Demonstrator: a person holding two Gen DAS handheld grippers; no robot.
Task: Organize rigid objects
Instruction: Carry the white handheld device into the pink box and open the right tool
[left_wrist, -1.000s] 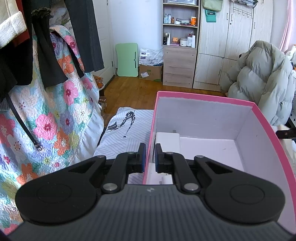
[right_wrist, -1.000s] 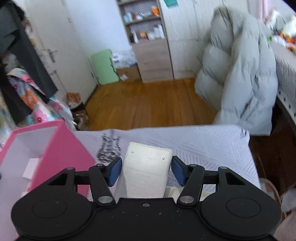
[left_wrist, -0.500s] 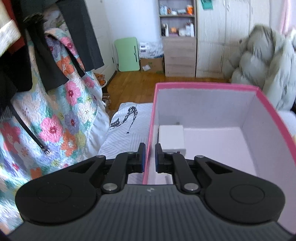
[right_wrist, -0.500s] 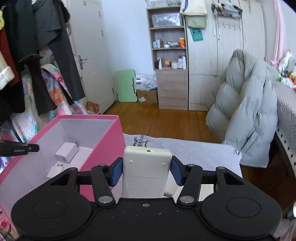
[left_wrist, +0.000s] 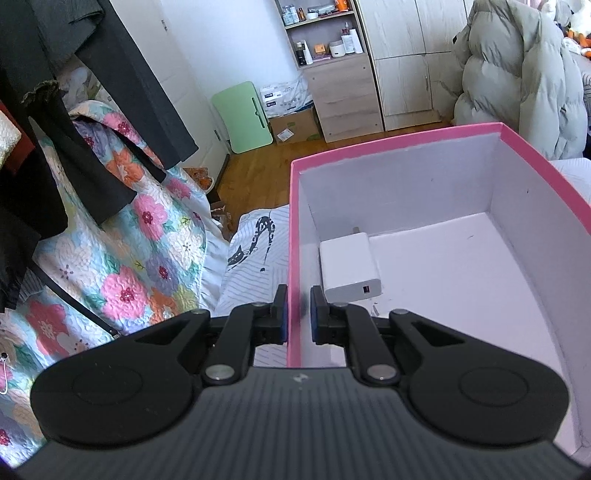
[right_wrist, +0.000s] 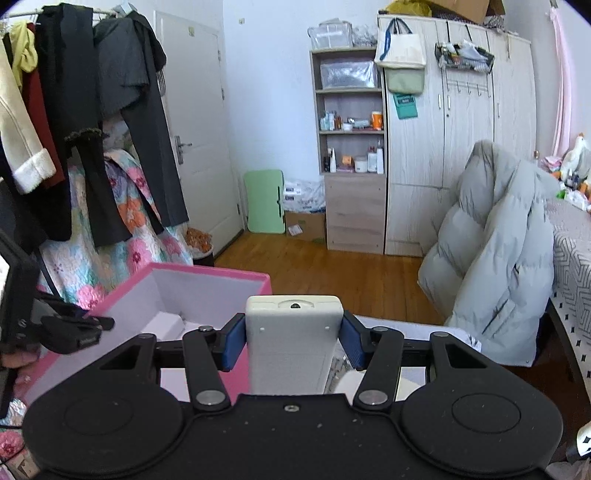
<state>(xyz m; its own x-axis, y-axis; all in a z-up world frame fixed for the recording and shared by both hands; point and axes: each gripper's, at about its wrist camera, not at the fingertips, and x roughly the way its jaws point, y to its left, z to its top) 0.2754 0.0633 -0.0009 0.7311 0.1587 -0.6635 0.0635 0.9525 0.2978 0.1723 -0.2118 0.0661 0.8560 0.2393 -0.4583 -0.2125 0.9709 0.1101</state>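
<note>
My left gripper (left_wrist: 295, 314) is clamped on the side wall of the pink box (left_wrist: 406, 142), one finger outside, one inside, steadying it. One white charger (left_wrist: 349, 266) already lies on the box floor near that wall. My right gripper (right_wrist: 293, 341) grips a cream remote-like device (right_wrist: 293, 349) between its blue pads (right_wrist: 234, 343), raised beside the box. Judgement: one item is stowed, this one is next, and I cannot tell how many remain.

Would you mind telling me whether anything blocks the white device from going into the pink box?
Nothing visible does. The right claw holds the white device beside the open pink box; inside, only a white charger lies by the left wall.
</note>
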